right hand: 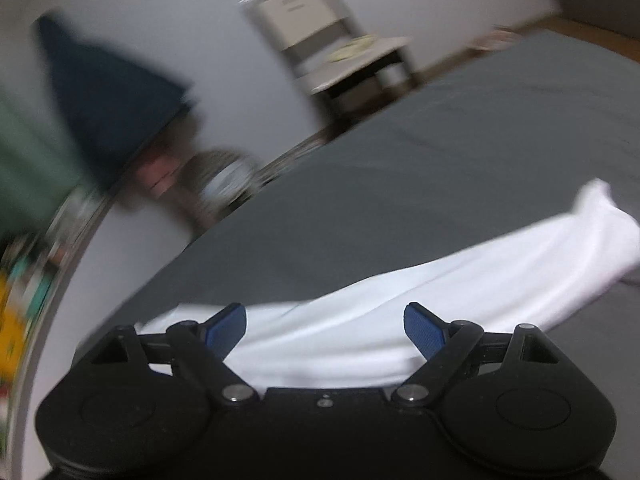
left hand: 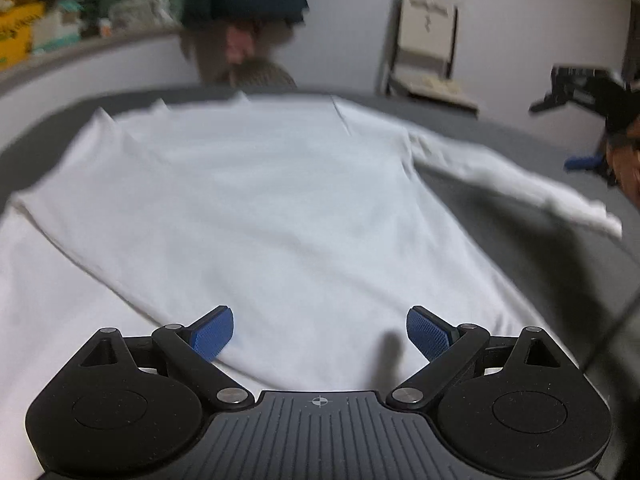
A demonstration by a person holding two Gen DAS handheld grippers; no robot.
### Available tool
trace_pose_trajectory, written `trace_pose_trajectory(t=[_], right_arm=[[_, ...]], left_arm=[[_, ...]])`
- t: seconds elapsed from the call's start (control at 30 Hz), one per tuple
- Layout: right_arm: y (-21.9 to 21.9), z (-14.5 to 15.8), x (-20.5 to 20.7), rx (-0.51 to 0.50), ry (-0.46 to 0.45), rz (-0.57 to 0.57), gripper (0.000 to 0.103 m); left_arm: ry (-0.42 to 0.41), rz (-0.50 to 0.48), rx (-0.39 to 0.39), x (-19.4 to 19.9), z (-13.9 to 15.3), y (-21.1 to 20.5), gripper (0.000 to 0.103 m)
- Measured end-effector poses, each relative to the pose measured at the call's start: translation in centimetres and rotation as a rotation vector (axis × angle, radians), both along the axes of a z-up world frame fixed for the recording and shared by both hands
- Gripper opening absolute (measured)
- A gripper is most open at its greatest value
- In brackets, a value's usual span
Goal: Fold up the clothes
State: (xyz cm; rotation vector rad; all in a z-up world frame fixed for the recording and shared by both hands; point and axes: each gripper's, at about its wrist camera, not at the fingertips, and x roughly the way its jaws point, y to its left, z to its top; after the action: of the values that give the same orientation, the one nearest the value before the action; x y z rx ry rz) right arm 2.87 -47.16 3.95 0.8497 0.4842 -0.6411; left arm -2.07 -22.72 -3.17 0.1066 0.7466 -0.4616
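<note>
We're looking at a white long-sleeved shirt lying spread on the grey bed sheet, body mostly flat, one sleeve stretching out to our right. A layer edge is running diagonally across the left of the body, so part may already be turned over; we can't tell for sure through the blur.

Left gripper is hanging over the near part of the shirt body, jaws spread wide, nothing between the blue pads. Right gripper is sitting low over the sleeve, jaws also wide, nothing pinched; it's showing at the left view's edge.

Handling, as we're judging it: thin, light, limp knit. It's going to sag and drag, with no stiffness to carry a fold line. Low slip on the sheet, so it may bunch instead of sliding. Not fragile.

Grip points we're favouring: pinch at a seam or hem, where the cloth is doubled. Cuff end for the sleeve, shoulder or bottom hem for the body. Mid-panel pinches are likely picking up both layers or the sheet.

Also in shot: a chair by the wall and a person standing past the bed.
</note>
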Motion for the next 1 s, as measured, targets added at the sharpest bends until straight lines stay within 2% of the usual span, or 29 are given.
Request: trace_pose_trajectory(t=[0.1,0.23,0.47,0.57,0.73,0.9,1.0], right_arm=[[-1.2,-1.5,-1.2,0.005,0.014,-0.154,0.086],[-2.2,-2.9,-2.3,0.018,0.007,-0.303,0.086],[-3.7,-3.7,-3.3,0.032,0.007,-0.400,0.087],[-4.5,-3.7,-3.6,0.033,0.003,-0.431,0.087],[-4.4,-2.4,-3.6,0.002,-0.023,-0.409,0.087],[-3.0,0.9,-3.0,-0.049,-0.091,-0.215,0.087],[-2.9,3.1,-2.9,-0.176,-0.075,-0.071,0.088]], left_arm=[[-0.042,-0.012,0.039,-0.9,-0.3,-0.4,0.095],[-0.055,0.014,0.027,-1.0,0.1,-0.5,0.095],[-0.110,0.061,-0.054,-0.3,2.3,-0.1,0.095],[-0.109,0.056,-0.073,-0.1,2.8,0.1,0.095],[-0.108,0.106,-0.052,0.4,2.5,1.4,0.095],[-0.070,0.198,-0.089,1.0,2.4,3.6,0.095],[-0.067,0.236,-0.129,1.4,3.1,4.7,0.095]])
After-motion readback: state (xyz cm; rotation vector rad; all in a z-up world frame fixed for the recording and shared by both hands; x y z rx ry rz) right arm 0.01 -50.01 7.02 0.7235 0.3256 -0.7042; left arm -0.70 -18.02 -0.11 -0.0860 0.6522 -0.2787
